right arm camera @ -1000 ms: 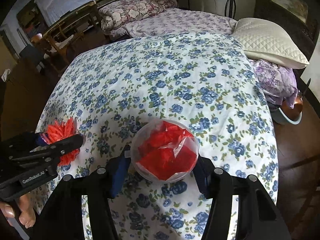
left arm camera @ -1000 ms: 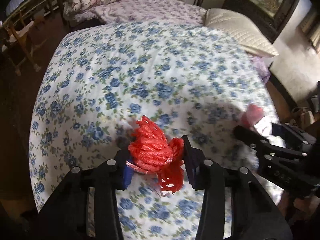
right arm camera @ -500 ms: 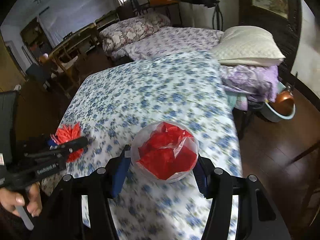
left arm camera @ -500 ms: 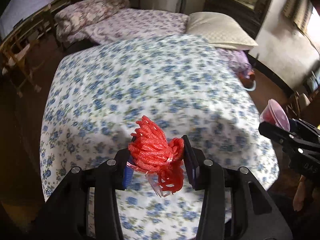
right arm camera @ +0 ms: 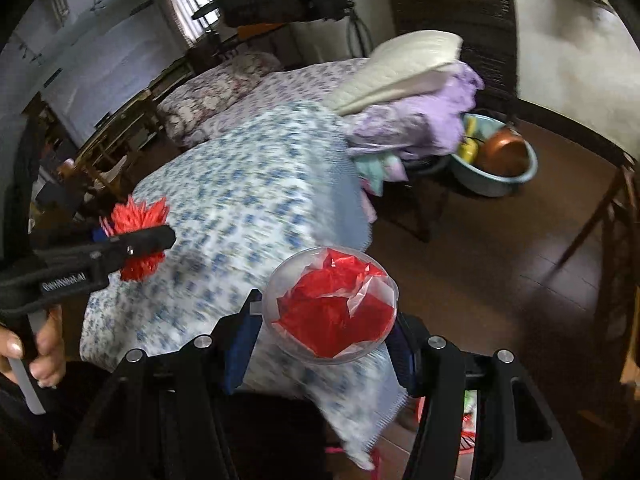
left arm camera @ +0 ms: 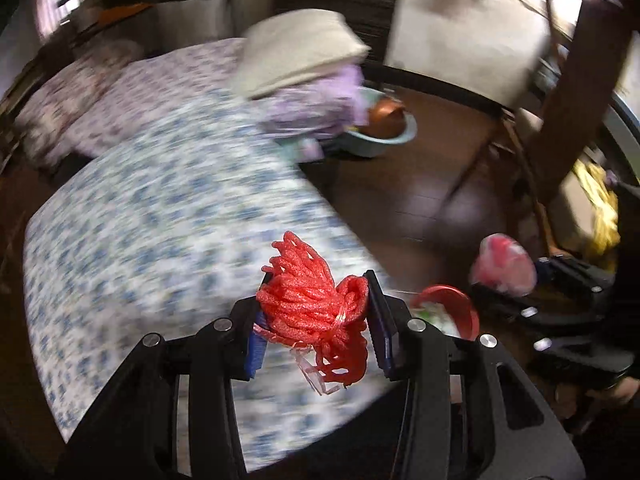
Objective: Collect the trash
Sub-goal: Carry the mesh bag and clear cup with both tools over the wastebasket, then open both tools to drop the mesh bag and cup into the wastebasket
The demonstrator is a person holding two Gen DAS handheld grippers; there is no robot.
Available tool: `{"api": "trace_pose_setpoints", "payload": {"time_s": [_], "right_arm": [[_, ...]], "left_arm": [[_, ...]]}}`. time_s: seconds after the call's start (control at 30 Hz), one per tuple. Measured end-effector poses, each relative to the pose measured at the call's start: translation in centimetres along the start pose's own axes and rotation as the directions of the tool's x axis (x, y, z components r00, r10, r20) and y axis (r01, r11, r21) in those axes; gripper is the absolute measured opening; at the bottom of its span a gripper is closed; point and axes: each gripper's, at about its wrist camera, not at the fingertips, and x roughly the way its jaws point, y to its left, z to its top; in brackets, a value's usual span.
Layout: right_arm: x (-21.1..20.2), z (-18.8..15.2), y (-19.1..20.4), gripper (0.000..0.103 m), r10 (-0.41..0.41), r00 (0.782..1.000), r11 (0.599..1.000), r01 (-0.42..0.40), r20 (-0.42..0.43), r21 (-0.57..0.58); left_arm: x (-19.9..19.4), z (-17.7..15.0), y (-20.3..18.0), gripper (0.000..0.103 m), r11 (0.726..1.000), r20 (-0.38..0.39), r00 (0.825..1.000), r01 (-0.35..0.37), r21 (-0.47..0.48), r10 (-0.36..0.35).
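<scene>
The left gripper [left arm camera: 318, 316] is clamped on a bunched wad of red foam netting [left arm camera: 312, 304], with a scrap of clear plastic hanging beneath it, above the near right corner of the bed covered in a blue-flowered white sheet [left arm camera: 160, 220]. The right gripper [right arm camera: 326, 328] is clamped on a clear round plastic cup [right arm camera: 332, 308] stuffed with crumpled red and white wrappers, held past the bed's right edge over the dark wooden floor [right arm camera: 500, 260]. A round red bin [left arm camera: 450, 312] with light scraps inside sits on the floor beside that corner, just right of the left gripper. A hand [right arm camera: 44, 354] grips the left tool's handle.
</scene>
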Motion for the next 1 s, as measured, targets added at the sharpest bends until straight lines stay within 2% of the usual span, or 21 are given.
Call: {"api": "trace_pose_setpoints", "payload": {"time_s": [0.13,0.3,0.37,0.47,0.53,0.63,0.7,0.73,0.77,0.83,0.93,1.0], "right_arm": [[-1.0,-2.7,-4.8,0.058,-0.049,0.999,0.997,0.05,-0.022,0.062],[0.7,-7.7,-12.1,0.058,-0.131,0.983,0.973,0.152,-0.128,0.175],[1.9,-9.6,-14.2,0.058,-0.148,0.974,0.96,0.184,-0.174,0.211],[4.4,-12.8,-17.6,0.058,-0.155,0.958,0.93,0.224,-0.242,0.291],[5.6,-13.9,-18.3,0.058,-0.135,0.959,0.921,0.215,-0.251,0.325],[7.2,-15.7,-19.5,0.058,-0.134,0.955,0.914,0.222,-0.265,0.339],[8.2,-16.6,-20.3,0.058,-0.116,0.957,0.903,0.214,-0.267,0.372],[8.6,-17.2,-20.8,0.058,-0.107,0.958,0.895,0.21,-0.268,0.394],[8.8,-17.5,-21.3,0.058,-0.101,0.959,0.89,0.207,-0.266,0.407],[9.7,-18.4,-22.2,0.058,-0.095,0.956,0.871,0.215,-0.279,0.441],[10.6,-19.1,-22.9,0.058,-0.077,0.954,0.851,0.215,-0.291,0.479],[10.7,-20.0,-23.5,0.058,-0.074,0.954,0.833,0.219,-0.291,0.508]], "left_arm": [[2.3,1.4,-7.2,0.043,0.986,-0.066,0.99,0.131,0.106,-0.125],[7.1,1.2,-15.6,0.043,0.951,-0.207,0.96,0.231,0.204,-0.189],[9.4,0.7,-18.4,0.043,0.939,-0.266,0.942,0.266,0.218,-0.205],[13.2,-0.3,-22.0,0.043,0.929,-0.369,0.904,0.306,0.209,-0.215],[15.6,-1.1,-23.9,0.043,0.93,-0.425,0.884,0.306,0.203,-0.198],[18.5,-1.9,-25.8,0.043,0.937,-0.474,0.865,0.287,0.201,-0.164],[20.5,-2.5,-26.4,0.043,0.941,-0.508,0.846,0.285,0.18,-0.159],[21.3,-2.8,-26.5,0.043,0.943,-0.527,0.834,0.288,0.165,-0.162],[22.4,-3.0,-26.5,0.043,0.948,-0.559,0.811,0.292,0.129,-0.174],[23.9,-3.3,-26.6,0.043,0.952,-0.594,0.784,0.291,0.098,-0.179],[25.7,-3.8,-26.7,0.044,0.956,-0.611,0.775,0.275,0.099,-0.16],[26.8,-4.3,-26.7,0.045,0.957,-0.629,0.76,0.276,0.085,-0.163]]}}
